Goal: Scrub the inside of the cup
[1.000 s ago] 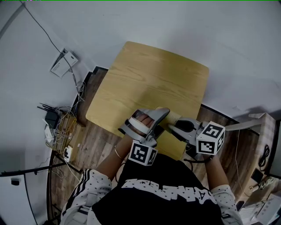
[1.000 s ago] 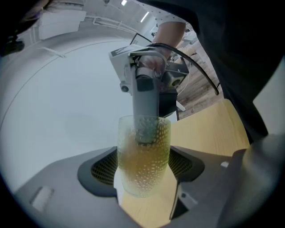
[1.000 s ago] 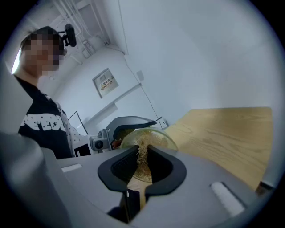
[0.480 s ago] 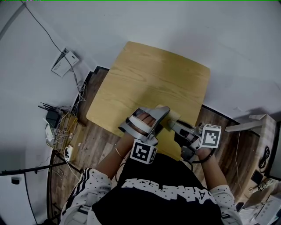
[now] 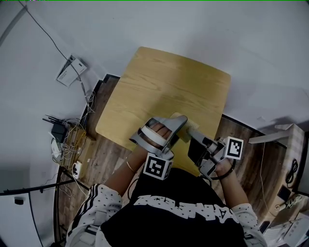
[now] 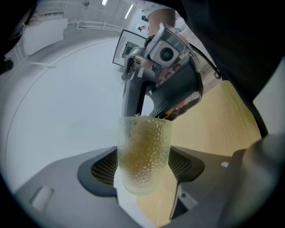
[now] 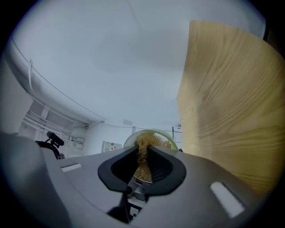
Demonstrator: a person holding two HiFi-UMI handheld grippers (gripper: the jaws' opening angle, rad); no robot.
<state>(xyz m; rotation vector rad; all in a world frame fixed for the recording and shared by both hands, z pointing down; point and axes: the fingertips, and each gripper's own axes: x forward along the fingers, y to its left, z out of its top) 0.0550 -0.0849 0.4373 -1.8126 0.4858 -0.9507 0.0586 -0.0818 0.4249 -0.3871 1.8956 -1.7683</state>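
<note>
Above the tabletop's (image 5: pixel 164 82) near edge, our left gripper (image 6: pixel 144 171) pinched the cup (image 6: pixel 143 142) low on its wall. Our right gripper (image 7: pixel 142 167) clamped a scourer (image 7: pixel 143 151) inside it. We judged the cup light, stiff and slippery.

Bright, even indoor light, soft shadows. The 2 gripper views bulge fisheye-style with dark corners; ceiling lights (image 6: pixel 130 11) glare; the close cup (image 6: pixel 143 153) looks blurred.

Head view: steep down over bench (image 5: pixel 169 82). Left, right gripper views: close-up, facing each other, sharing cup (image 6: pixel 143 151) and bench.
</note>
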